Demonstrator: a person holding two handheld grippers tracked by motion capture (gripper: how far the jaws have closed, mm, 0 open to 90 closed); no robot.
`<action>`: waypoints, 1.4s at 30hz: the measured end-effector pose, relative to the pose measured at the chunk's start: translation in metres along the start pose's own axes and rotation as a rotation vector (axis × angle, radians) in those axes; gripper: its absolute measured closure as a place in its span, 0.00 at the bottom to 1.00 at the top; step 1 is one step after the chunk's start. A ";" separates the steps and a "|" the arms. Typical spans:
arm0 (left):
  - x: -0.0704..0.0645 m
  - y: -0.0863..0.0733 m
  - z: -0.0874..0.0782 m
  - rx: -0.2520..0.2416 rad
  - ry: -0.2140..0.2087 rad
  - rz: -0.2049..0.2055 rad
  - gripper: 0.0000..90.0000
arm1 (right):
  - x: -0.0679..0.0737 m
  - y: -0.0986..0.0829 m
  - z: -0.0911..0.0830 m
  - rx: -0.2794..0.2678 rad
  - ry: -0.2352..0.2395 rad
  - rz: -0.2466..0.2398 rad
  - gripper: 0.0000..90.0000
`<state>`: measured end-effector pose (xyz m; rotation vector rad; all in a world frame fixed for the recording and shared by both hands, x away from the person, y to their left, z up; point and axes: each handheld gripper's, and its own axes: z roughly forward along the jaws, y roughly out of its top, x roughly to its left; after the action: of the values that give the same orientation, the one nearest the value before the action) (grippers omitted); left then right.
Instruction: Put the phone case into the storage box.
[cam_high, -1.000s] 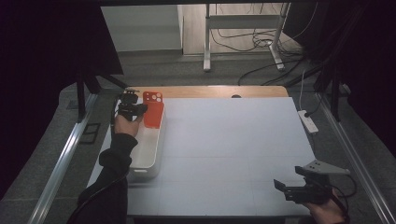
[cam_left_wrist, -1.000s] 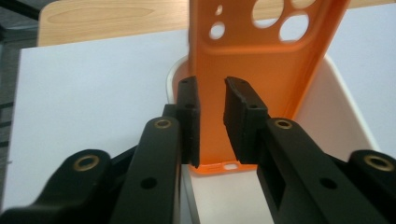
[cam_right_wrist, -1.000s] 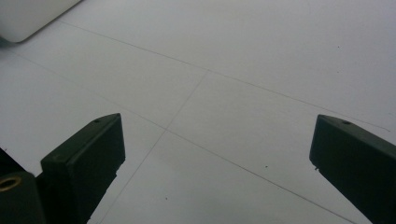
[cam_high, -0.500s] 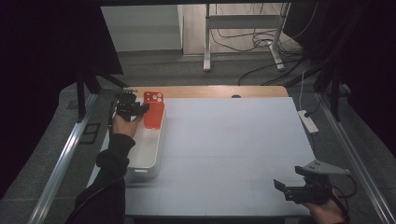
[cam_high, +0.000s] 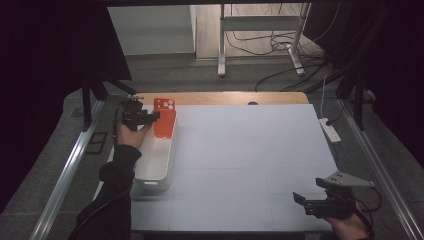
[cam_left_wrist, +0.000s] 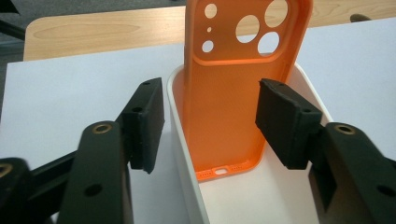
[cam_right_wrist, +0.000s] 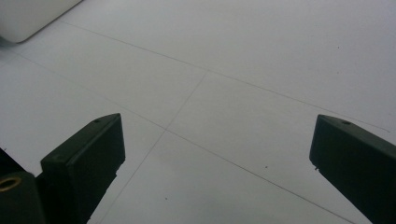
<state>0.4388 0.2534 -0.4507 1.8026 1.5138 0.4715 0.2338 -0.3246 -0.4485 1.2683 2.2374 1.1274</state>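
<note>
An orange phone case (cam_left_wrist: 238, 88) is seen standing upright at the far end of a white bin (cam_high: 156, 160), leaning against the bin's far wall. The case is made of a smooth, slightly matte material, with rounded corners; round camera holes of several sizes are cut near its top, and a port slot with rows of small holes is cut along its bottom edge. The bin is an oblong tub of smooth white plastic with rounded corners and a thin rim, set at the left side of the table (cam_high: 250, 150). The table is covered by a pale, flat sheet marked with faint grid lines, and a strip of light wood is left bare along its far edge.

The left gripper (cam_left_wrist: 208, 126) is held at the bin's far end with its jaws spread apart; the case stands between the black, blocky pads without being touched by either. The right gripper (cam_high: 320, 200) is held at the near right corner of the table, well apart from the bin, its jaws also spread wide with nothing between them.

The case's cut-outs and the gap on each side of it are made plain in the left gripper view, whereas in the high view the case (cam_high: 164, 118) is shown as a small orange slab. A rounded bin corner (cam_right_wrist: 28, 18) is caught in the right gripper view.
</note>
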 end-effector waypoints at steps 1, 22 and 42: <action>0.000 0.000 -0.001 -0.002 -0.006 -0.005 0.43 | 0.000 0.000 0.000 0.000 0.000 -0.001 0.04; -0.004 -0.006 -0.014 -0.027 -0.104 0.024 0.16 | 0.000 0.000 0.000 0.002 0.001 -0.002 0.04; -0.012 -0.015 -0.025 -0.009 -0.185 0.091 0.03 | 0.000 0.000 0.001 0.003 0.001 -0.005 0.04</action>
<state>0.4085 0.2495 -0.4429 1.8594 1.3058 0.3445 0.2341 -0.3239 -0.4487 1.2631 2.2421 1.1235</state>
